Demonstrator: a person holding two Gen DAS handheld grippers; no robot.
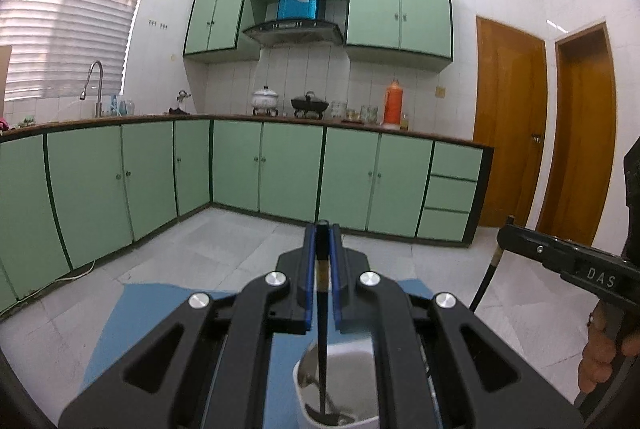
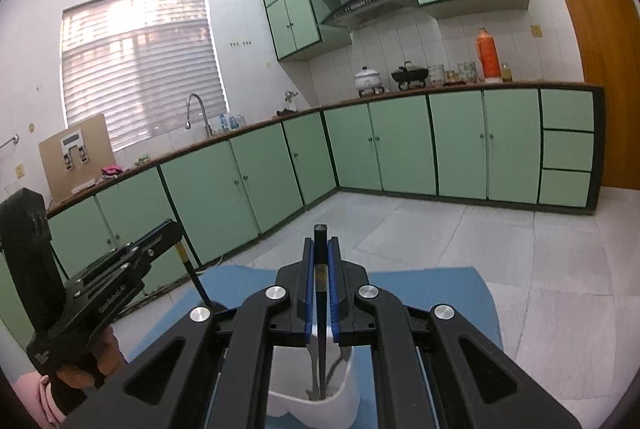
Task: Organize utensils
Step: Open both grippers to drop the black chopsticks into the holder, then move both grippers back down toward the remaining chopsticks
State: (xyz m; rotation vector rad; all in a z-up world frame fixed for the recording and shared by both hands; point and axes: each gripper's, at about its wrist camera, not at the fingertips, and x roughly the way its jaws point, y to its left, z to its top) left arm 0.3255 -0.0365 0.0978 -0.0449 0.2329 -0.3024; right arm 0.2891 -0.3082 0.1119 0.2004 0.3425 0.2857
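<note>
Black, slender chopsticks: the left hand-held gripper [image 1: 322, 229] clamps one chopstick [image 1: 322, 329] near its banded upper end, the right hand-held gripper [image 2: 321, 243] another [image 2: 321, 341]. Both tips reach into a white utensil holder [image 1: 360, 353] on the blue-covered surface [image 1: 132, 313]. Judged light, stiff and smooth, liable to pivot; grip high.

A blue tabletop [image 1: 120, 313] sits low in front of the pale tiled floor [image 1: 224, 241]. On it stands a white holder [image 1: 348, 417] with dark utensils inside. The rest of the blue surface in view is bare.
</note>
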